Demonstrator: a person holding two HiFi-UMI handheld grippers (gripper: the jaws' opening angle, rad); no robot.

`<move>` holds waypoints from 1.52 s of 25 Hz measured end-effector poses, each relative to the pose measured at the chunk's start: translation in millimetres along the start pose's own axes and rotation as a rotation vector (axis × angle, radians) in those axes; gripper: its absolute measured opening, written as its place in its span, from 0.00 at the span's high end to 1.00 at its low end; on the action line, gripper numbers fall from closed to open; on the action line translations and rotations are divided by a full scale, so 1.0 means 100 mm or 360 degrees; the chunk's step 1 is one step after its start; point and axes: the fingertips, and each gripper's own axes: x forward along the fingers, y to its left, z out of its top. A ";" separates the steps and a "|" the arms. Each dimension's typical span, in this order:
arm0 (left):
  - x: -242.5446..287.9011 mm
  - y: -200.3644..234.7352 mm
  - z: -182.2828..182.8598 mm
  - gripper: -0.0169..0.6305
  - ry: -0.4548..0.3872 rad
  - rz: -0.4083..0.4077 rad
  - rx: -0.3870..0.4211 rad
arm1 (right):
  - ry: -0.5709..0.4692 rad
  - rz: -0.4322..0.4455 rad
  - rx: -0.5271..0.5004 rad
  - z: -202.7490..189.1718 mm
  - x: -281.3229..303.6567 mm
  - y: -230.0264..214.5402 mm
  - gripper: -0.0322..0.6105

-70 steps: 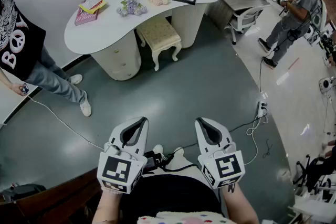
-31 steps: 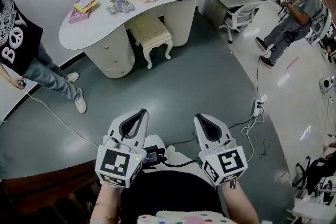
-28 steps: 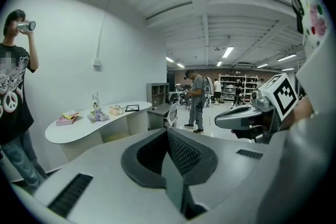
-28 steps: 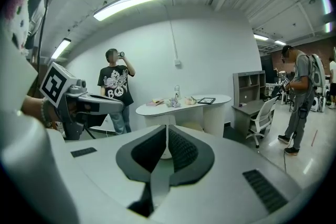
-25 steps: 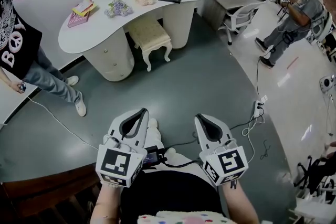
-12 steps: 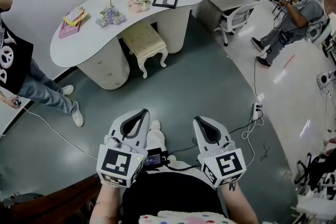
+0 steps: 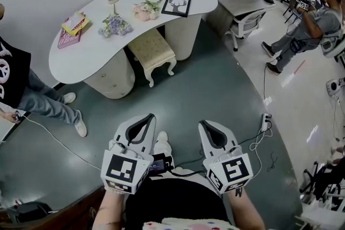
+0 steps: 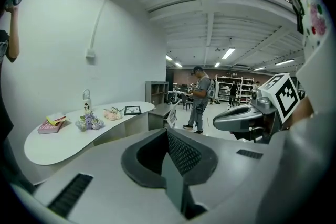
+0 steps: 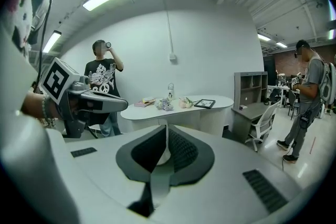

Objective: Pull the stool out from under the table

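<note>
No readable text, labels or numbers

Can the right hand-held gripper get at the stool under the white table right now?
Probably not yet. The right hand-held gripper sits shut, a long stretch of floor short of the stool. Nothing appears to block the way, though, so walking closer should bring it within reach.

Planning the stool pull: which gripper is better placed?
Left, probably. The left gripper points almost straight at the stool; the right gripper sits off to its side. Both shut, empty, far away.
</note>
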 end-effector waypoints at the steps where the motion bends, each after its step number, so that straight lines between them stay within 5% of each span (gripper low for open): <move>1: 0.04 0.07 0.03 0.95 0.0000 -0.0002 0.0000 | 0.0004 -0.0001 0.0000 0.04 0.07 -0.01 0.89; 21: 0.72 1.31 0.33 0.95 -0.0009 -0.0073 -0.0021 | 0.0054 -0.0087 0.0023 0.56 1.31 -0.16 0.89; 38: 0.80 1.49 0.29 0.95 -0.0034 -0.0044 -0.0127 | 0.0091 -0.0127 0.0036 0.42 1.47 -0.22 0.89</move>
